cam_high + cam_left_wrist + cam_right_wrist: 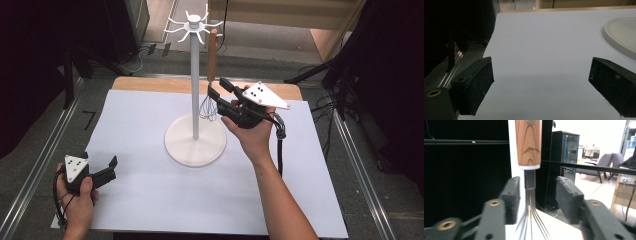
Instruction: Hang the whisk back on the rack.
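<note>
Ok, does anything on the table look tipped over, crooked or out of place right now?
Nothing stands out. The white stand is upright on the white sheet, and the whisk hangs straight from one of its hooks, between the right gripper's open jaws.

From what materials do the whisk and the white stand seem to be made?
The whisk has a handle that looks like varnished wood, with brown grain lines, above a dull grey metal collar and thin shiny wires, likely steel. The stand is smooth matte white, perhaps painted metal or plastic; its look alone does not tell which.
</note>
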The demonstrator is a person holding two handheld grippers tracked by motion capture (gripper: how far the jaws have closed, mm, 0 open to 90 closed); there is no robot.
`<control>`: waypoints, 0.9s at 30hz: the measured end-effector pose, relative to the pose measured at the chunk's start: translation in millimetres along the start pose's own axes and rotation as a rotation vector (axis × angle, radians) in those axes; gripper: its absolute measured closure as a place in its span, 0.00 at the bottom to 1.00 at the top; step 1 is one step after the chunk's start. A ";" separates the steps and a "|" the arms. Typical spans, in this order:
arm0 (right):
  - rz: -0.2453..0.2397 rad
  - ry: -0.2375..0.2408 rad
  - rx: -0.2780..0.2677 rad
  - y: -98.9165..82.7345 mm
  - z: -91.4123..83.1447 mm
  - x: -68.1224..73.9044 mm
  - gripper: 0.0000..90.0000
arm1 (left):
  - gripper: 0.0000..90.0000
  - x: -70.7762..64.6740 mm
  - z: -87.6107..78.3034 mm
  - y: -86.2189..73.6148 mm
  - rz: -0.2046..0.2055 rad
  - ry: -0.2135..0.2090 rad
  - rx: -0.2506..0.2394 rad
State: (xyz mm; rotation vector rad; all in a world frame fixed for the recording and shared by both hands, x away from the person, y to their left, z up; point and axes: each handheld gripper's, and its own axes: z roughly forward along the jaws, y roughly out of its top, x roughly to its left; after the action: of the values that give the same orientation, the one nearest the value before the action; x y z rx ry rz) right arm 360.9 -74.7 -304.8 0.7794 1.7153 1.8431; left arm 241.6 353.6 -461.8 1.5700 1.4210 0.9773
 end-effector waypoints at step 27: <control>0.021 -0.219 0.130 -37.0 -56.9 -38.2 0.26 | 0.07 -0.5 0.5 0.0 -0.003 0.002 0.001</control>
State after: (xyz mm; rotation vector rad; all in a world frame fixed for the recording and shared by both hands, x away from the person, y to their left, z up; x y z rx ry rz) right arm 347.3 -138.8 -346.8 1.0143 1.7024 1.6051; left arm 242.1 353.1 -462.0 1.5673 1.4251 0.9771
